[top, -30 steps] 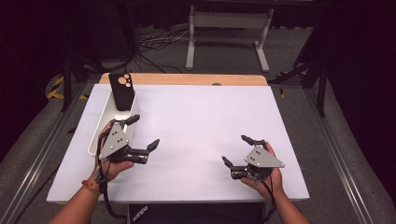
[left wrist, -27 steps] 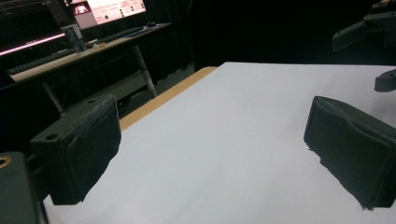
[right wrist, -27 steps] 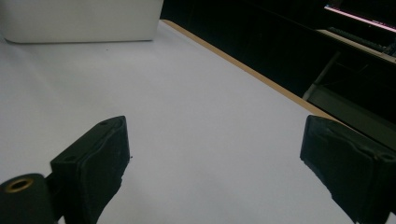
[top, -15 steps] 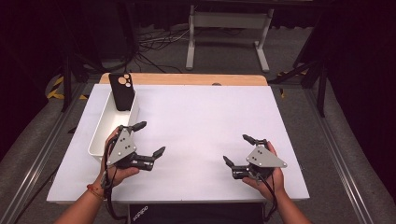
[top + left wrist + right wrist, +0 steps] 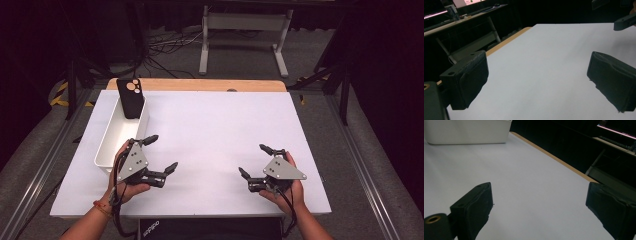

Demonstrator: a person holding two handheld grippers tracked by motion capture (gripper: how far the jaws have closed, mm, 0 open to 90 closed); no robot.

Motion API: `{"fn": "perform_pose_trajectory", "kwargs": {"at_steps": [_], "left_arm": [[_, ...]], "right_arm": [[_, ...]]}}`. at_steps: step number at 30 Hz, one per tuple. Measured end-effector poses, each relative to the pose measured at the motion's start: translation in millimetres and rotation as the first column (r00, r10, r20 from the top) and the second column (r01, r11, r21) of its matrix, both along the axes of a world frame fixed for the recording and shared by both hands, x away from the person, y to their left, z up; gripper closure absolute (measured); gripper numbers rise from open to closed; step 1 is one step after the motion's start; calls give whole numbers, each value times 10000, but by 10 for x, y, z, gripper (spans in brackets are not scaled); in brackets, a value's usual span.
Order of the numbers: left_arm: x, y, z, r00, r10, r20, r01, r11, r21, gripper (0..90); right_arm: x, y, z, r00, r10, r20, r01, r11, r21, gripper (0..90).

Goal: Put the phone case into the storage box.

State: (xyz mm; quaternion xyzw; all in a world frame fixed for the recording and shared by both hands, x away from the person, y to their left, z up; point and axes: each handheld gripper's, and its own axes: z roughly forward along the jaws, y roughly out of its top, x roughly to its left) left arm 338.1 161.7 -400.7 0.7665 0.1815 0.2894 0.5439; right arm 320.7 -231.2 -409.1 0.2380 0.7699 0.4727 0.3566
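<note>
White bin [image 5: 111, 145] sits just beside the spread left tongs [image 5: 161, 152], seemingly apart.

Laboratory recording bay, indicated by black curtained surroundings around a white-topped table [image 5: 215, 130]; cables [image 5: 165, 45] and a metal stand [image 5: 242, 25] are seen on grey carpet behind the table, and lit monitors [image 5: 616, 130] beyond its edge

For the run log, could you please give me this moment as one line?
left gripper: open, empty, beside white bin | right gripper: open, empty, over table | black phone: leaning upright in bin's far end
</note>
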Motion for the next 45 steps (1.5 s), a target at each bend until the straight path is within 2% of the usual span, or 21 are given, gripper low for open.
{"fn": "perform_pose_trajectory", "kwargs": {"at_steps": [1,5,11,14,16,18,23,26,31,45], "left_arm": [[-8,-9,-19,9999,-5,-120,5,10000,8,43],[-25,-16,-73,9998,-86,-153,89,9998,181,45],[-45,0,-155,9989,-236,-407,249,9992,320,47],[-53,2,-186,9986,-253,-467,279,9980,562,47],[-58,12,-209,9986,-225,-485,255,9978,618,47],[-57,24,-241,9974,-262,-665,299,9980,553,52],[-64,10,-297,9970,-296,-712,350,9965,754,51],[-78,27,-369,9949,-227,-982,309,9961,830,50],[-90,75,-389,9948,-118,-1015,189,9974,693,46],[-108,70,-395,9933,-98,-1151,170,9980,616,46]], "right_arm": [[1,1,-1,10000,7,-20,-7,10000,-4,77],[-2,10,-2,10000,0,-24,0,10000,8,76],[-13,31,-6,10000,54,4,-54,10000,-50,74],[-19,39,-9,10000,86,-13,-86,9999,-81,74],[-20,40,-9,10000,89,-21,-89,9999,-85,74],[-25,44,-9,9999,110,-39,-110,9999,-78,74],[-26,51,-12,9999,137,-26,-137,9999,-90,74],[-28,56,-20,9998,172,-38,-173,9998,-129,70],[-34,65,-27,9998,209,-54,-210,9996,-185,66],[-50,99,-41,9994,360,-15,-360,9989,-305,65]]}}
